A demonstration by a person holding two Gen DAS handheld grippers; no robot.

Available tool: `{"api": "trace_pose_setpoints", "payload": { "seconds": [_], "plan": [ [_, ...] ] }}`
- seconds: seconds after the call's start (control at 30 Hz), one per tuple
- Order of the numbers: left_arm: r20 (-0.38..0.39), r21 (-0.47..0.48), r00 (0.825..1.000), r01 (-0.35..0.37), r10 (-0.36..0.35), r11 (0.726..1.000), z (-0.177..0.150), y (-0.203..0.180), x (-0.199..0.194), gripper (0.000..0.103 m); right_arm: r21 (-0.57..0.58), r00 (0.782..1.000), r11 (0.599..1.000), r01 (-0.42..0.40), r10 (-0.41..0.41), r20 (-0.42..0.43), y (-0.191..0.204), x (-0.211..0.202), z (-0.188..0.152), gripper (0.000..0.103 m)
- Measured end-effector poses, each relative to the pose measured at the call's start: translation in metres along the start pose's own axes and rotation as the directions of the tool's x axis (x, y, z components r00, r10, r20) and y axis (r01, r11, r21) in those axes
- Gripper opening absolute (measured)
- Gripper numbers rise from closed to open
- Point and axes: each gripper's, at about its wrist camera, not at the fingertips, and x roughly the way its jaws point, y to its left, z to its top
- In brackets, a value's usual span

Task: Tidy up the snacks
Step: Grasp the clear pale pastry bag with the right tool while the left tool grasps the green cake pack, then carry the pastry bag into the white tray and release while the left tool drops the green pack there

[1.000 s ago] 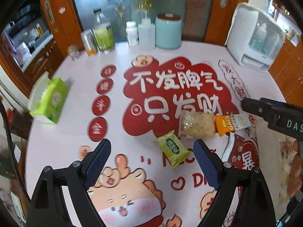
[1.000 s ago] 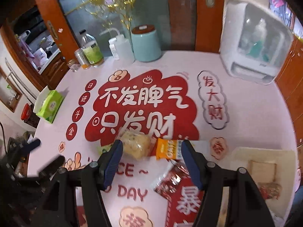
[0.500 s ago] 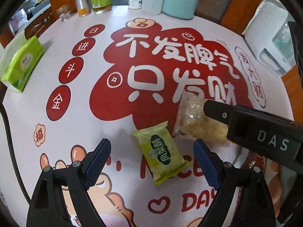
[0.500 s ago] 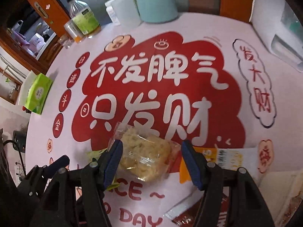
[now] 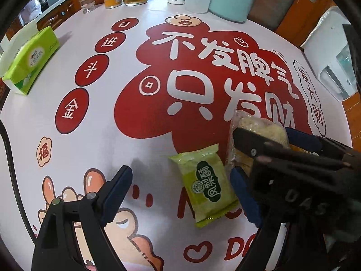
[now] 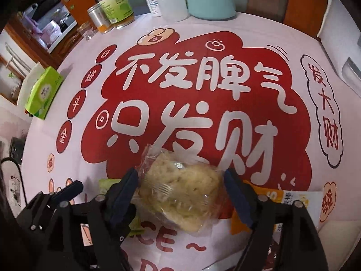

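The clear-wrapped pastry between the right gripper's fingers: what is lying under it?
The clear-wrapped pastry rests on the printed tablecloth. Beside it, an orange packet and a green packet show; whether they reach under it is hidden.

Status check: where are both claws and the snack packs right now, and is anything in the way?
Right claw open, straddling clear pastry pack. Left claw open over green snack pack. Orange packet close beside right finger.

Clear-wrapped pastry [image 6: 182,192] between right gripper [image 6: 181,195] fingers; green packet [image 5: 204,184] left of it, orange packet [image 6: 268,197] right.
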Motion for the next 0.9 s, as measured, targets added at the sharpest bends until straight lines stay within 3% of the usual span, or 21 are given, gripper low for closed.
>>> {"api": "trace_pose_setpoints", "payload": {
  "seconds": [0.1,0.2,0.33,0.63,0.73,0.83,0.87,0.9],
  "plan": [
    [-0.001,-0.001,1.000,0.000,0.000,1.000,-0.001,0.005,-0.002,0.088,-0.030,0.999,0.999,0.032,-0.033,-0.005,0.007,0.004,-0.001,0.083],
    [-0.005,-0.013,1.000,0.001,-0.001,1.000,-0.003,0.011,-0.004,0.088,-0.026,0.999,0.999,0.029,-0.030,-0.018,0.007,0.004,-0.001,0.074],
    [-0.019,-0.041,0.999,0.030,-0.031,0.999,-0.004,0.017,-0.006,0.088,-0.012,0.999,1.000,0.017,-0.018,-0.030,0.004,0.001,-0.005,0.071],
    [-0.056,-0.036,0.998,0.034,-0.036,0.999,-0.002,0.001,0.003,0.088,0.188,0.998,0.982,-0.026,0.015,0.060,-0.029,-0.035,-0.023,0.069],
    [-0.052,0.006,0.998,-0.024,0.024,1.000,-0.002,-0.012,0.005,0.079,0.229,0.994,0.973,-0.039,0.015,0.105,-0.037,-0.054,-0.030,0.069],
    [-0.047,0.040,0.999,-0.013,0.015,0.999,-0.003,-0.021,0.001,0.052,0.231,0.991,0.972,-0.045,0.014,0.134,-0.038,-0.070,-0.037,0.069],
    [-0.049,0.054,0.999,-0.012,0.015,0.998,-0.004,-0.024,0.000,0.039,0.226,0.990,0.973,-0.041,0.009,0.140,-0.038,-0.073,-0.039,0.069],
    [-0.052,0.069,0.998,-0.026,0.030,0.997,-0.005,-0.027,-0.001,0.038,0.220,0.989,0.975,-0.037,0.005,0.145,-0.037,-0.077,-0.042,0.069]
  ]
}}
